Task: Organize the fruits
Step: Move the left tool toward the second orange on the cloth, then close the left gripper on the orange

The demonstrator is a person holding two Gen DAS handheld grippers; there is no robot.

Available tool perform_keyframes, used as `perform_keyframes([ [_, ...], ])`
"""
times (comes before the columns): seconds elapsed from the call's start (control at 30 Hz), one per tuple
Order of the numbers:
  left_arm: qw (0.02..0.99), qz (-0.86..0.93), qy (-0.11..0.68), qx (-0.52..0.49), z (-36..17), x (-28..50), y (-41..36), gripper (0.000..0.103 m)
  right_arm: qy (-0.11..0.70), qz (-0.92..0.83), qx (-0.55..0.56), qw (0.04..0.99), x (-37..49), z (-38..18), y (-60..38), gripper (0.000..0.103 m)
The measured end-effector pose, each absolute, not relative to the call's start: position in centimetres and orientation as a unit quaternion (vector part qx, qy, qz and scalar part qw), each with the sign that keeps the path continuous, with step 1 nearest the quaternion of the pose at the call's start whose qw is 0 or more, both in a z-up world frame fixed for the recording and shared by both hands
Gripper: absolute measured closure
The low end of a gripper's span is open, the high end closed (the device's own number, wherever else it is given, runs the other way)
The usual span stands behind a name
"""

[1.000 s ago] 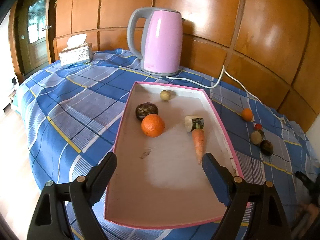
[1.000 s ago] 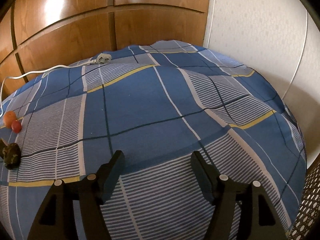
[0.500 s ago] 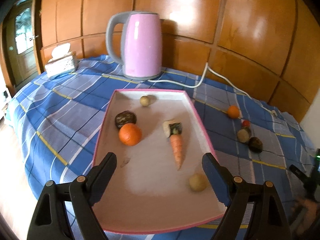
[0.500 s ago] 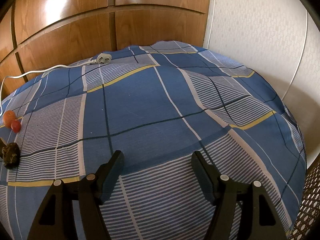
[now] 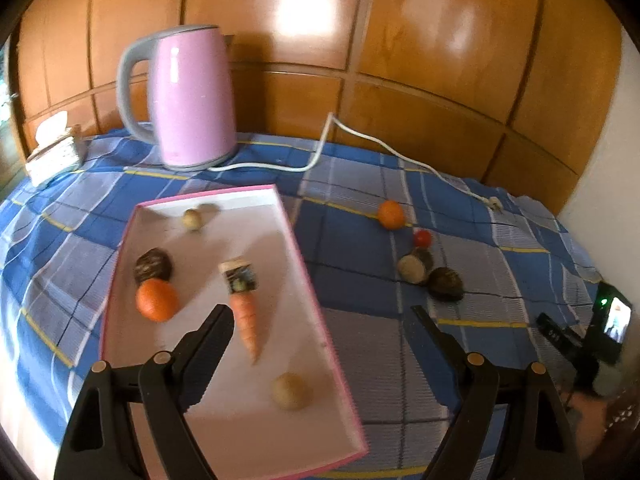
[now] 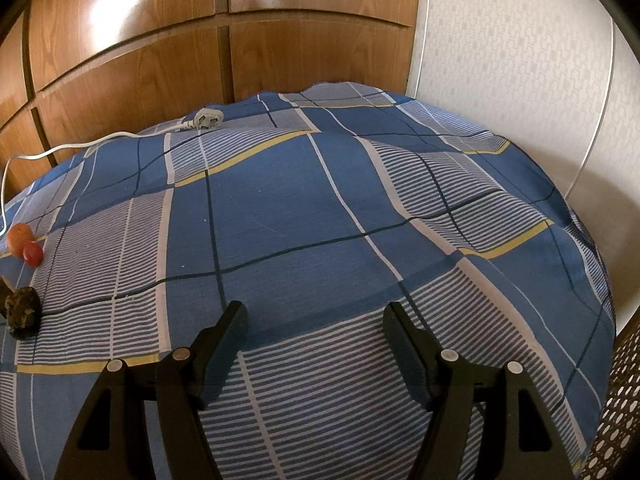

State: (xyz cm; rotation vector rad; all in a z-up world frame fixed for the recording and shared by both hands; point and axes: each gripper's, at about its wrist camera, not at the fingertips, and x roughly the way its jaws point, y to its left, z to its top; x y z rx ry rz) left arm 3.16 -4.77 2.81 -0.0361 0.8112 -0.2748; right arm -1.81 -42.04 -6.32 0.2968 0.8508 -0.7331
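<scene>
A pink-rimmed white tray lies on the blue checked cloth. It holds an orange, a dark round fruit, a carrot, a cut stub and two small tan balls. To its right on the cloth lie an orange, a red cherry tomato, a cut tan piece and a dark fruit. My left gripper is open and empty above the tray's right rim. My right gripper is open and empty over bare cloth; the orange, tomato and dark fruit show far left.
A pink kettle stands behind the tray, its white cord running right to a plug. A tissue box sits at far left. Wood panels close the back; a white wall stands on the right. A small camera on a stand stands at the right.
My left gripper has swung right, so the tray has slid left in its view and the loose fruits on the cloth are nearer the middle. The right gripper has not moved.
</scene>
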Motion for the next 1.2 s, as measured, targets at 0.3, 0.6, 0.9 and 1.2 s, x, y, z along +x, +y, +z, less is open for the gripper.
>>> perform_keyframes([
  [0.3, 0.883, -0.183, 0.430, -0.035, 2.9, 8.2, -9.3, 0.038, 0.400, -0.346, 0.142, 0.837, -1.9, -6.3, -42.1, 0.031],
  [0.6, 0.866, -0.191, 0.461, -0.014, 1.2, 14.3, -13.2, 0.049, 0.400, -0.347, 0.141, 0.836, -1.9, -6.4, -42.1, 0.031],
  [0.9, 0.848, -0.208, 0.487, -0.013, -1.0, 19.8, -16.9, 0.054, 0.400, -0.346, 0.141, 0.837, -1.8, -6.4, -42.2, 0.030],
  [1.2, 0.829, -0.190, 0.525, -0.035, -4.4, 24.0, -18.4, 0.054, 0.400, -0.347, 0.140, 0.837, -1.8, -6.5, -42.3, 0.029],
])
